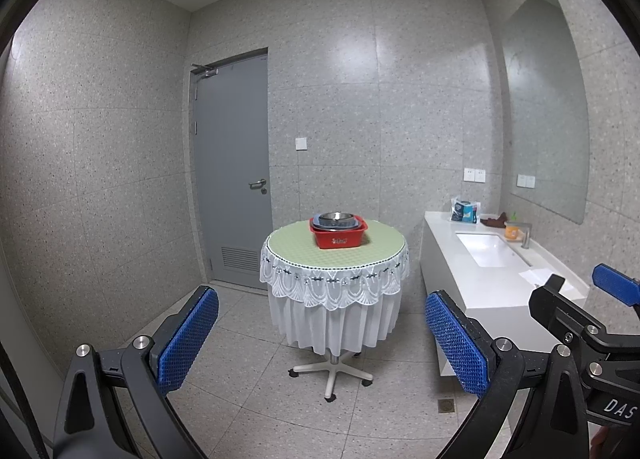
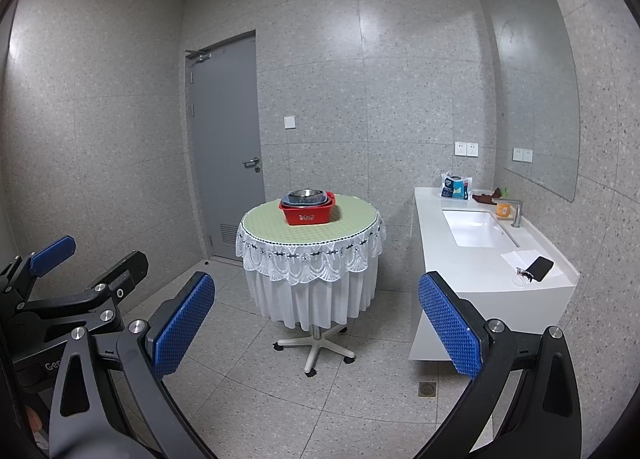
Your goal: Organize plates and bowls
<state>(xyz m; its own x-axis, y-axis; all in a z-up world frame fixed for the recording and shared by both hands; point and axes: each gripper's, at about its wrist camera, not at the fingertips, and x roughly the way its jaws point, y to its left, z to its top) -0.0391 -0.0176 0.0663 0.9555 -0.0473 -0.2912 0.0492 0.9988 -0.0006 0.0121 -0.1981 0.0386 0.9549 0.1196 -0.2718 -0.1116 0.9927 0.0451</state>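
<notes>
Two grippers with blue textured pads are held side by side, well back from a round pedestal table [image 1: 280, 247] draped in a green top cloth and a white lace-edged skirt. The left gripper [image 1: 322, 333] is seen with its fingers spread wide and nothing between them; the right gripper [image 2: 316, 329] is likewise spread wide and holds nothing. On the table a red rectangular plastic basin [image 1: 339, 237] is set slightly towards the far side, and stacked dishes are nested inside it, topped by a shiny metal bowl [image 1: 335, 216]. Open tiled floor lies between the grippers and the table. To the right, a white vanity counter [image 2: 472, 263] with an inset sink [image 2: 476, 229] runs along the wall, near the table but apart from it. A black phone [image 2: 540, 268], a blue-and-white packet [image 2: 455, 187] and an orange cup [image 2: 503, 209] lie on the counter. A grey door [image 1: 234, 163] stands closed behind the table. The dishes beneath the bowl are mostly hidden by the basin wall, so their number and kind cannot be made out.
</notes>
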